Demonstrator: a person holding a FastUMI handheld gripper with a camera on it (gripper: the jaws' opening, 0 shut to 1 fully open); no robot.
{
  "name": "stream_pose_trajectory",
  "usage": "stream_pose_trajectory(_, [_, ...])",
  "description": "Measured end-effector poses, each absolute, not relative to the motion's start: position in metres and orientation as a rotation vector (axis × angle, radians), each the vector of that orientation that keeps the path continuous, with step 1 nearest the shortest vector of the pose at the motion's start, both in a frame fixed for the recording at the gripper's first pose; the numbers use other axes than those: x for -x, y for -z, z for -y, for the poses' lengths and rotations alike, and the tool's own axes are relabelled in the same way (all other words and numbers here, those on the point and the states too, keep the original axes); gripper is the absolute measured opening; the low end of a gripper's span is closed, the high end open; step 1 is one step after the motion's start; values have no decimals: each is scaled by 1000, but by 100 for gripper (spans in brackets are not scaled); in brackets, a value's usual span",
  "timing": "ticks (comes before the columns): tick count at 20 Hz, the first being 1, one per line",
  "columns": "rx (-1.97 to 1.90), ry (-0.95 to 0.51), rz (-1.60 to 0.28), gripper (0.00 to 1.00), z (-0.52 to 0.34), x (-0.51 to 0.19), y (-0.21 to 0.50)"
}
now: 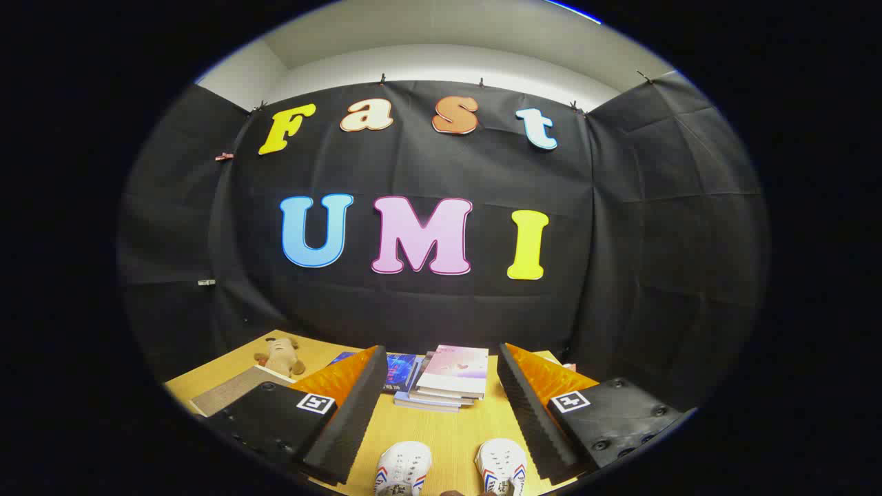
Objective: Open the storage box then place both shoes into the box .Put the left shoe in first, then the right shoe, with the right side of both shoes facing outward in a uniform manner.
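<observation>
The gripper hangs above a light wooden bench with its two fingers spread wide apart, nothing caught between them and nothing touching either pad. In the gap between the fingers, close in beneath them, sit a pair of white canvas shoes with red and blue stripes on their sides: one white shoe nearer the left finger and the other white shoe nearer the right finger, both with their toes pointing away toward the back of the booth, standing side by side with a strip of bare bench between them. Only their front halves can be seen; the heels are cut off below. Farther along the bench, beyond the shoes and between the fingertips, lies a small stack of books topped by a pale pink paperback, and just to its left a blue-covered book lies flat, partly tucked behind the left finger. Off to the left, past the left finger, a small tan plush animal toy rests near the bench's far corner, with a flat grey-brown board lying in front of it. I cannot pick out a storage box anywhere from here.
</observation>
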State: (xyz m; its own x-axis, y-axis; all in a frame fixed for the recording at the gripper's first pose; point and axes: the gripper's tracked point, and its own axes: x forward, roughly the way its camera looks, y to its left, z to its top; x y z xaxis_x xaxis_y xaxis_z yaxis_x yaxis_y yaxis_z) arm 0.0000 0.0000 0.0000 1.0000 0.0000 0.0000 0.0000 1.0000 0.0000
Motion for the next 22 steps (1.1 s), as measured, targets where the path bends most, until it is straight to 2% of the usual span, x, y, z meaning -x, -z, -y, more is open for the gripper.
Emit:
stream_pose_trajectory(16, [33, -112, -32, 98, -24, 16, 16])
stream_pose_trajectory(22, [-21, -161, -132, 97, -41, 16, 54])
